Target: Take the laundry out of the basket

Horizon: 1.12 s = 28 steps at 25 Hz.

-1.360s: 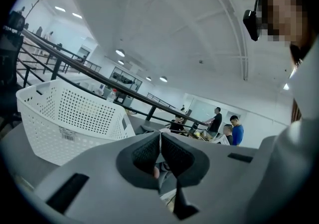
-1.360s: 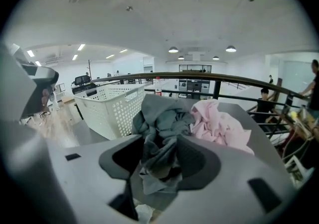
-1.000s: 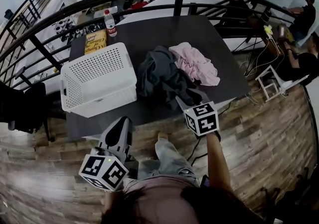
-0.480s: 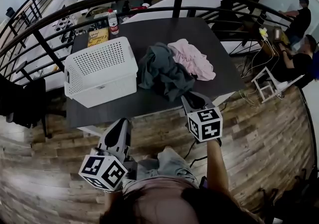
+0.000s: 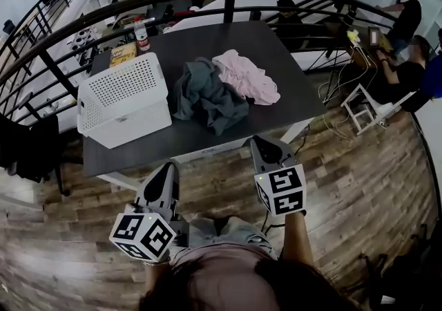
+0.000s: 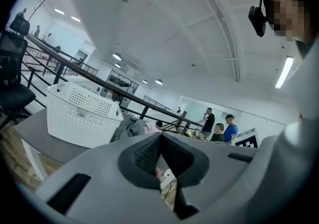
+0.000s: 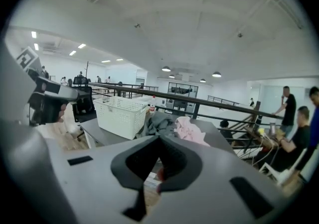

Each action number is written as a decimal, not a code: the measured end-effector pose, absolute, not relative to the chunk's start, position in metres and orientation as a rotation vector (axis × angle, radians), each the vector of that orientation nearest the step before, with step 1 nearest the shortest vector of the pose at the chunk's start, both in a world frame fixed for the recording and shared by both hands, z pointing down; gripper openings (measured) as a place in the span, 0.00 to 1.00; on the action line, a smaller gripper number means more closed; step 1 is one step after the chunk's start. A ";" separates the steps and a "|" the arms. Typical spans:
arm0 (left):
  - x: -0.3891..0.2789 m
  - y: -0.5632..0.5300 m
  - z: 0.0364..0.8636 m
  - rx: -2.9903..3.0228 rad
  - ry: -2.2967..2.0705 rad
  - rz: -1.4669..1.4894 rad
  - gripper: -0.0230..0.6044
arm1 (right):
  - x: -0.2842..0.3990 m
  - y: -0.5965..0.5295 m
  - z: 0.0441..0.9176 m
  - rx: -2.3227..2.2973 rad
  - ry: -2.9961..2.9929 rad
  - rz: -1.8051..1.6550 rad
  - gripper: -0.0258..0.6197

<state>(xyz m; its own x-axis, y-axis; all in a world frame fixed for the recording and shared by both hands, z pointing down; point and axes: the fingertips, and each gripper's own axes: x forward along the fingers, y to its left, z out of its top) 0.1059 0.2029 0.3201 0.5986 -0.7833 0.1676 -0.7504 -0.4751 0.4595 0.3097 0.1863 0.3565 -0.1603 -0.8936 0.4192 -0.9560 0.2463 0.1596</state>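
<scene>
Your left gripper point(image 5: 168, 170) hangs short of the table point(image 5: 280, 54)'s near edge, aimed almost level toward the white basket point(image 5: 131, 120), its jaws together on nothing. The grey and pink laundry point(image 5: 205, 99) lies heaped on the table just right of the basket, outside it. Your right gripper point(image 5: 265, 146) tips slightly down, off the table's edge, and its jaws have just been closing and now meet, empty.

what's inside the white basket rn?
The head view shows only the white basket's bare perforated interior, with no clothes visible. Its near wall hides a strip of the floor. The grey garment and pink garment lie on the table beside it.
</scene>
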 end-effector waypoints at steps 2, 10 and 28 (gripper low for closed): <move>0.121 0.211 0.315 2.342 -1.207 -0.081 0.03 | 0.322 0.199 0.351 1.695 -2.090 0.186 0.07; 0.172 0.244 0.312 2.349 -1.189 -0.044 0.03 | 0.366 0.236 0.338 1.768 -2.218 0.384 0.07; 0.220 0.276 0.309 2.313 -1.349 -0.011 0.03 | 0.432 0.263 0.339 1.788 -2.262 0.398 0.06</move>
